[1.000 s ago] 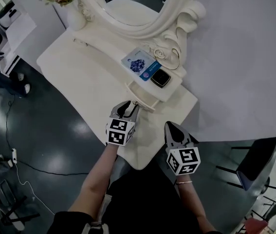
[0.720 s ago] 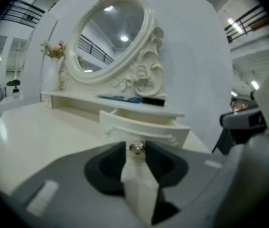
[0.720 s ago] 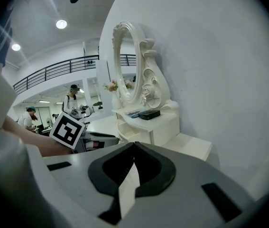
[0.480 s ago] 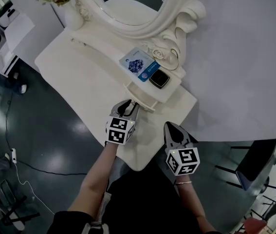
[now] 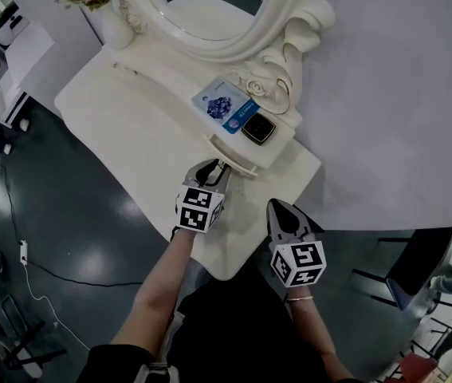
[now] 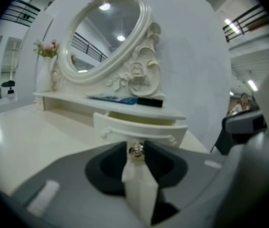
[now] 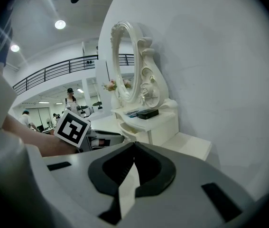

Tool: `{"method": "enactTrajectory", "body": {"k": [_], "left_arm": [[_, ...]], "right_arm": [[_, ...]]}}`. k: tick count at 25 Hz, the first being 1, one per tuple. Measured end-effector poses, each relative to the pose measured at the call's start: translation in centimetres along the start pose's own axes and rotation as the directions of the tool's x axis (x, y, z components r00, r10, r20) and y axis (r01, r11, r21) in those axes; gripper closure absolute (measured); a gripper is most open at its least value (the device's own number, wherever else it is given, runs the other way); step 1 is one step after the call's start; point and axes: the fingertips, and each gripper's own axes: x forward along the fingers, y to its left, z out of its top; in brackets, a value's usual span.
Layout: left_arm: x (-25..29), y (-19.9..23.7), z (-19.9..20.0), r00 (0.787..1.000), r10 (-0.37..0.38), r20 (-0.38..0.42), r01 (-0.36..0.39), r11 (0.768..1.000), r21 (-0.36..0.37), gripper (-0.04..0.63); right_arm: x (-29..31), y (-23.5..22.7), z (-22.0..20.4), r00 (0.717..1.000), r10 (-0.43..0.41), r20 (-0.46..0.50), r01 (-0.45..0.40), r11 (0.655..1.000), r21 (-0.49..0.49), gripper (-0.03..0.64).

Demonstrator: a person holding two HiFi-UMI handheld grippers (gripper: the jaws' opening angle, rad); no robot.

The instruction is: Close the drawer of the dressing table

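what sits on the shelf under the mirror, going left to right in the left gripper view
vase of flowers → blue packet → black case

Head view's looking steeply down at the dressing table (image 5: 130, 126). Left gripper view's facing its drawer knob (image 6: 135, 150) close-up. Right gripper view's seeing the same table from farther back.
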Motion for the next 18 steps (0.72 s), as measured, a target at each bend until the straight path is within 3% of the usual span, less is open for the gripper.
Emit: {"method": "enactTrajectory", "body": {"k": [18], "left_arm": [[2.5, -0.3, 1.4, 1.000, 0.006, 0.005, -0.006, 1.000, 0.015, 0.489]], "right_arm": [[-0.4, -1.0, 0.0, 1.000, -0.004, 0.008, 0.004, 1.000, 0.008, 0.612]]}}
